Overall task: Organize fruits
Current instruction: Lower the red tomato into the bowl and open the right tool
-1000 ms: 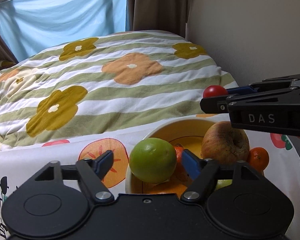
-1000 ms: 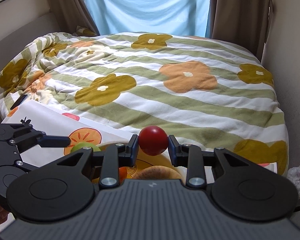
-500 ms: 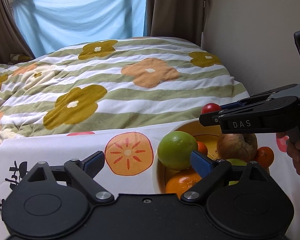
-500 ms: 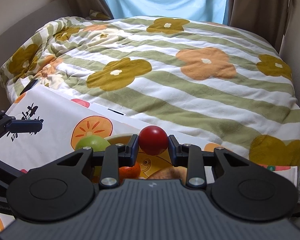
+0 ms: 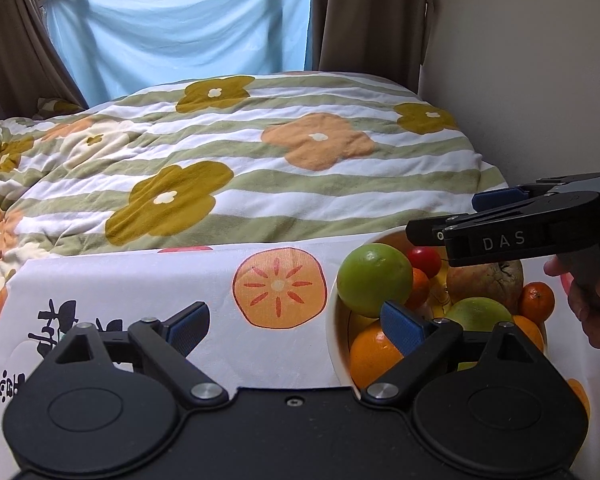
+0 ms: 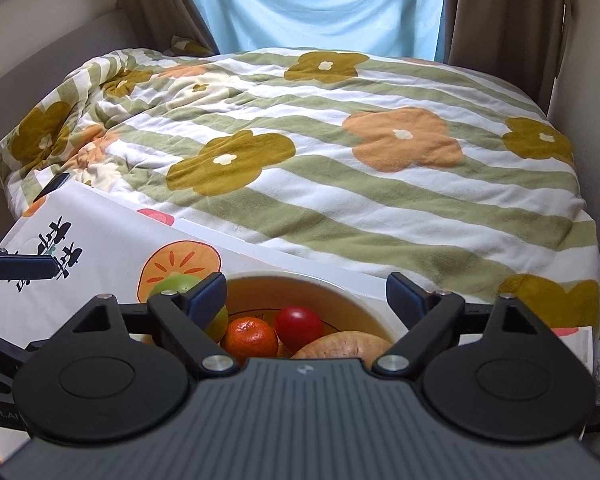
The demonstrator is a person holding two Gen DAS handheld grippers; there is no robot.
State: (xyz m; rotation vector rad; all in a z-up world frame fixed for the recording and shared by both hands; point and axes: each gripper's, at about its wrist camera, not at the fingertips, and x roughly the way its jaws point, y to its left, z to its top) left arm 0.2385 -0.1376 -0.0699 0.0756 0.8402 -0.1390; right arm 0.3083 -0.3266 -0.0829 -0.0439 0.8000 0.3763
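Right gripper (image 6: 306, 294) spread wide, fingers empty, hovering directly over the bowl (image 6: 342, 286); in the left wrist view it comes in from the right edge, "DAS" printed on its side, held by a hand (image 5: 594, 294). Small red fruit (image 6: 299, 323) sits loose inside the bowl under the right gripper, touching a mandarin (image 6: 251, 341) on its left and resting against a brownish apple (image 6: 346, 345) at the front. Left gripper (image 5: 298, 326) also released, nothing between its blue pads (image 5: 402, 326); its right finger sits over the bowl's left edge, its left finger over the cloth. Bowl is white outside, yellow inside, piled with fruit: big green apple (image 5: 374, 280) at the left rim, an orange (image 5: 374, 354) below it, a second green fruit (image 5: 478, 314) in the middle, another small mandarin (image 5: 537, 302) on the right side, more orange fruit partly hidden behind the left gripper's finger. Bowl stands on a white tablecloth (image 5: 140, 292) printed with an orange persimmon slice (image 5: 279, 286) and black characters, right half of the surface. Behind the table, touching its far edge, a bed with a green-striped flower quilt (image 5: 260, 160). Blue sheet (image 5: 180, 28) over the window, brown curtains (image 5: 372, 20) either side. Dark phone-like object (image 6: 52, 187) lies on the quilt at the table's far left corner; cannot tell exactly what it is.
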